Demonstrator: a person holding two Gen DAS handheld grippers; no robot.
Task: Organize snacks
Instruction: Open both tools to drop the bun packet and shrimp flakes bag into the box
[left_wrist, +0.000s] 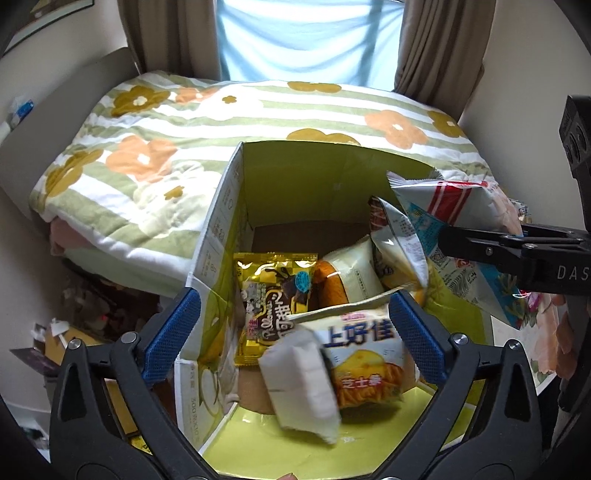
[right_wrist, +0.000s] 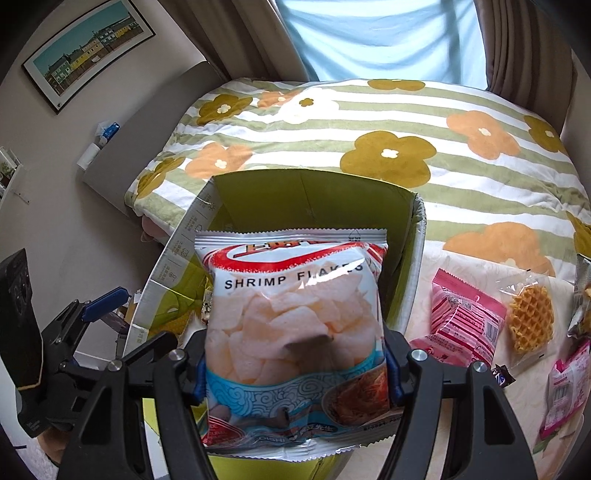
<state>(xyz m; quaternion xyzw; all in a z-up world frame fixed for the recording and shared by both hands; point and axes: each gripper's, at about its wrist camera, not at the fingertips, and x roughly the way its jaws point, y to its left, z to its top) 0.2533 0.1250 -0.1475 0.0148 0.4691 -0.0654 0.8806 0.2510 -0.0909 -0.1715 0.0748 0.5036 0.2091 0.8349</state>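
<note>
A green cardboard box (left_wrist: 229, 192) stands open in front of the bed and holds several snack packs: a gold chocolate bag (left_wrist: 273, 295), a yellow cheese-stick bag (left_wrist: 362, 350) and a white pack (left_wrist: 299, 380) that looks blurred below my left gripper (left_wrist: 291, 334), which is open over the box. My right gripper (right_wrist: 295, 363) is shut on a white and blue shrimp flakes bag (right_wrist: 291, 317) and holds it over the box (right_wrist: 415, 258). That bag (left_wrist: 443, 206) shows at the right in the left wrist view.
A bed with a flowered striped blanket (right_wrist: 369, 147) lies behind the box. Right of the box lie a pink pack (right_wrist: 461, 321), a wrapped waffle (right_wrist: 530, 323) and another pink pack (right_wrist: 565, 391). Clutter lies on the floor at left (left_wrist: 92, 314).
</note>
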